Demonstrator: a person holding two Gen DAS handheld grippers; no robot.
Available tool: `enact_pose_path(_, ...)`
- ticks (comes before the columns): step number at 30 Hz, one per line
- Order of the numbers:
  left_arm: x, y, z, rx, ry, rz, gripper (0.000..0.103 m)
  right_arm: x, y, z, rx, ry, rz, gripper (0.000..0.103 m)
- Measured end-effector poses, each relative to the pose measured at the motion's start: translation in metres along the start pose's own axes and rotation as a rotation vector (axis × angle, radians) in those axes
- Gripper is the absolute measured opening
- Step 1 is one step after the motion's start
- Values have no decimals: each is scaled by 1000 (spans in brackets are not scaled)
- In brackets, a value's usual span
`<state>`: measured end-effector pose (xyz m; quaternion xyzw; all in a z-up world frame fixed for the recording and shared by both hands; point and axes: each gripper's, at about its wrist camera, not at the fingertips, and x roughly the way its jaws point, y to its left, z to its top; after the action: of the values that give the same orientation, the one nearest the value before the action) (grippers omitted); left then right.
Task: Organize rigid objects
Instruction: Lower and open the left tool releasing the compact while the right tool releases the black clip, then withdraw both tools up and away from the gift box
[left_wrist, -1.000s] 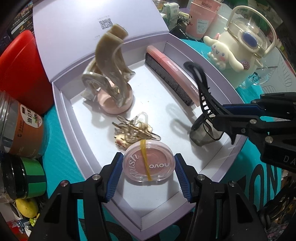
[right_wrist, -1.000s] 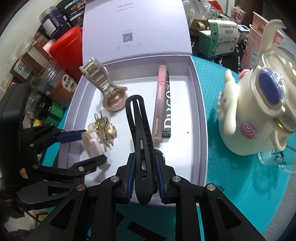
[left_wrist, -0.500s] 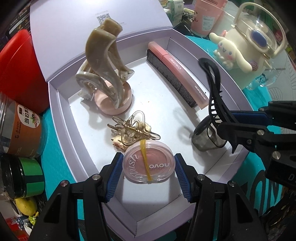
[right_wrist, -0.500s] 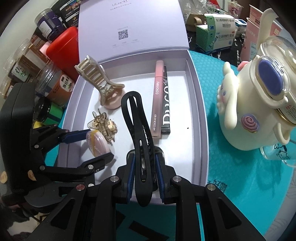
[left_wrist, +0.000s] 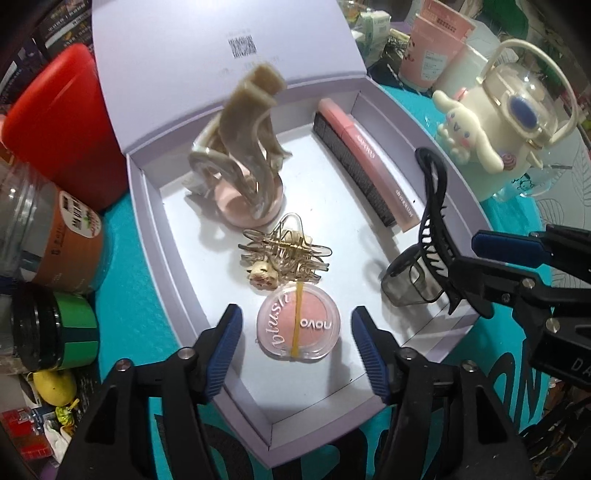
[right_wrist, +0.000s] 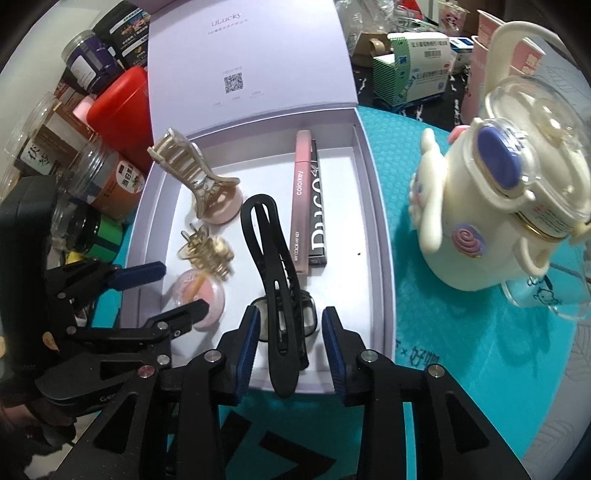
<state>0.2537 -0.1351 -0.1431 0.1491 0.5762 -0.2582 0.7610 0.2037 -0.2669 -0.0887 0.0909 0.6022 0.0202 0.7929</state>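
Risk 1: black clip (right_wrist: 275, 291) lies half over the near rim of the box (right_wrist: 373, 206), propped on a smoked cup (right_wrist: 308, 317). It is a judgement, but a nudge from either gripper could tip it out onto the teal bench (right_wrist: 424, 332).

Risk 2: blush (left_wrist: 298, 323) sits just at 6 o'clock of the gold clip (left_wrist: 286, 254); a careless pull-out could drag both.

Risk 3: tan claw clip (left_wrist: 247, 147) at 11 o'clock stands balanced on a pink disc (left_wrist: 236, 201), likely to topple if the box is bumped.

Left gripper (left_wrist: 297, 347): wide, empty, pads straddling the blush without touching, pointing toward 12.

Right gripper (right_wrist: 290, 343): wide, empty, pads either side of the black clip's near end, clear of it, low over the rim.
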Motion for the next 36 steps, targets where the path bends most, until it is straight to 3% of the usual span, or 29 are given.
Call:
enact_pose_path(2,-8,-1,1,0,-18,5,73,-6,0,-3,5,-8,-1,37)
enact_pose_path(18,-85,-14,5,-34,-150,47,73,-70,4,-13,3,-136,-19,37)
enact_pose_path(28,-135,-32,-10,-53,-246,98,73,-119,12,-31,-18,-244,-28,40)
enact_pose_path(36,-169,-49,-33,-67,-294,87,74,-153,13,-63,-15,-303,-24,46)
